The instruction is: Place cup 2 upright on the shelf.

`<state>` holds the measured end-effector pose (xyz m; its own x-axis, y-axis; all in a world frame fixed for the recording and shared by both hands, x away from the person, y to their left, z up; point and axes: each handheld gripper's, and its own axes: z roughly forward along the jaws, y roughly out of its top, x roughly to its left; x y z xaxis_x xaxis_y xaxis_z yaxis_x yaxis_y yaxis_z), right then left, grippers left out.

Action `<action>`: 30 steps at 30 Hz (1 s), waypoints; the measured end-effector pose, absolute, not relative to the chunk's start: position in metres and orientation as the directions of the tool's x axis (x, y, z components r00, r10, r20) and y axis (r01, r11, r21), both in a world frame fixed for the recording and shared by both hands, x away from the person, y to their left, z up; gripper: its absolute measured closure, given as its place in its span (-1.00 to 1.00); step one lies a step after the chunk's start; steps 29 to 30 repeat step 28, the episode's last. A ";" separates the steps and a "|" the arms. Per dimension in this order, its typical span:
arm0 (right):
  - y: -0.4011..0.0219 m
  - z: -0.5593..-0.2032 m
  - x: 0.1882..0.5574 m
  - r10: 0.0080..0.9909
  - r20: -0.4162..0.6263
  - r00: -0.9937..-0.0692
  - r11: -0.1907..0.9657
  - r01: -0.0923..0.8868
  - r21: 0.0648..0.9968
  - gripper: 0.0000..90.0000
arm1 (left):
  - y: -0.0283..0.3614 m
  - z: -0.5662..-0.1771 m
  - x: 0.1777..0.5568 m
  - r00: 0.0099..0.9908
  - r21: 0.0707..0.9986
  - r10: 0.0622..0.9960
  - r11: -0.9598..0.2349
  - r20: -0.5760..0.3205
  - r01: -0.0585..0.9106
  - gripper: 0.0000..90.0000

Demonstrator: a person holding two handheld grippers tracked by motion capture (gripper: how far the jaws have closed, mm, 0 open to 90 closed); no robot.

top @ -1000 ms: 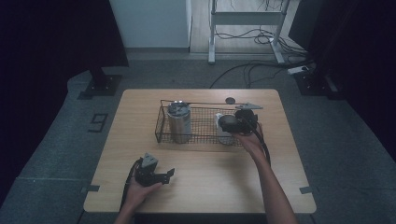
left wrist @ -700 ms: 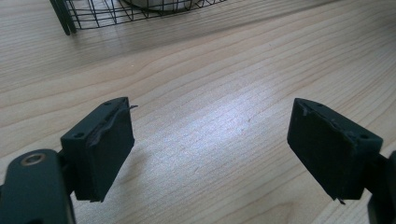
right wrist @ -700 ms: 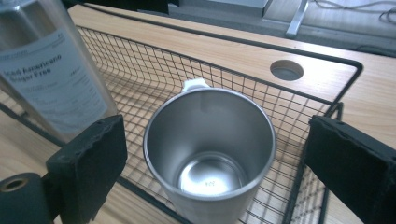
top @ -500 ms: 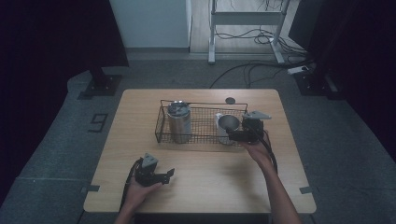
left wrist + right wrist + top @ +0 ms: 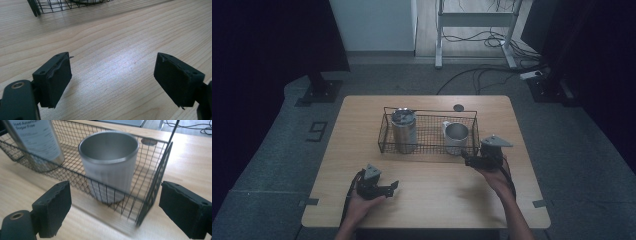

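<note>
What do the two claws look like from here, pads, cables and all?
Both are black. The left claw and the right claw each have two blocky jaws faced with dark foam pads. A grey three-cornered plate tops each, and black cables trail back. Forearms bare.

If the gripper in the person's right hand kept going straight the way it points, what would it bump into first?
Most likely the near wall of the wire basket, which lies straight ahead of the right gripper. The steel cup stands just behind that mesh, inside the basket. The jaws stand apart with nothing between them.

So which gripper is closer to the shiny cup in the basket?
The right gripper. It sits just outside the wire basket, close in front of the cup. The left gripper rests far back near the table's front edge.
</note>
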<state>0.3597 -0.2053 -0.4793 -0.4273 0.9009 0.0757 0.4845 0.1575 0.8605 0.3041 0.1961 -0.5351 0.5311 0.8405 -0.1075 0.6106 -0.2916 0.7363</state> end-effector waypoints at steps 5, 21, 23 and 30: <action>-0.213 -0.492 0.340 0.899 0.089 -0.429 0.148 0.488 0.860 -0.76 | 0.196 -0.535 0.304 0.529 0.736 0.842 -0.293 -0.104 0.611 -0.67; -0.239 -0.529 0.305 0.913 0.108 -0.392 0.131 0.535 0.835 -0.71 | 0.196 -0.536 0.305 0.527 0.734 0.844 -0.294 -0.102 0.612 -0.67; -0.239 -0.528 0.305 0.914 0.108 -0.392 0.128 0.529 0.839 -0.71 | 0.197 -0.536 0.305 0.526 0.734 0.844 -0.294 -0.101 0.612 -0.67; -0.238 -0.528 0.304 0.913 0.104 -0.394 0.131 0.526 0.841 -0.71 | 0.197 -0.535 0.304 0.526 0.736 0.844 -0.292 -0.101 0.611 -0.67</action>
